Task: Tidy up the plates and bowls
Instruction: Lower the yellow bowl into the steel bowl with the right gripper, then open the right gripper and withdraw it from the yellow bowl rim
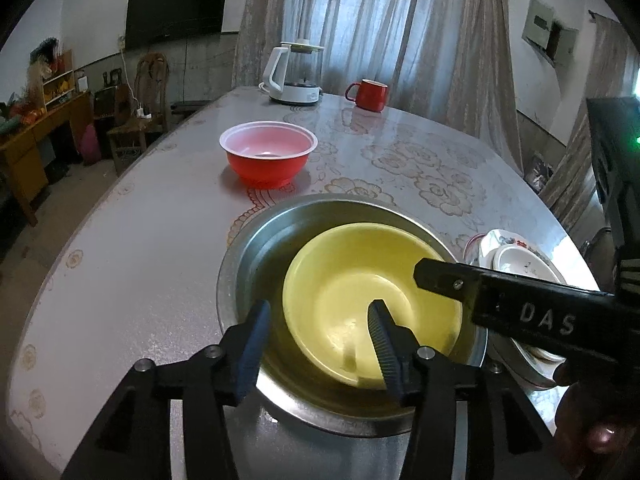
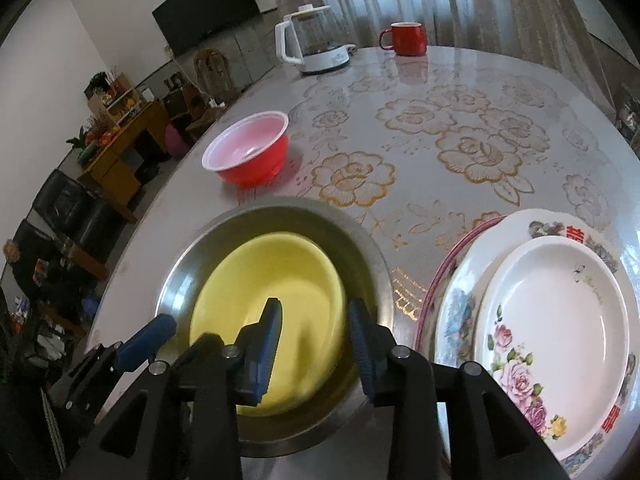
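Floral-patterned worktop carried a yellow bowl nested in a steel basin. Left gripper and right gripper both stood with jaws open, straddling the bowl's rim. Only the right wrist view showed the stacked plates fully.

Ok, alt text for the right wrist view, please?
Open right gripper hovers over a yellow bowl nested in a steel basin, jaws astride the bowl's right rim. Stacked floral plates sit right; a red bowl, kettle and red mug beyond.
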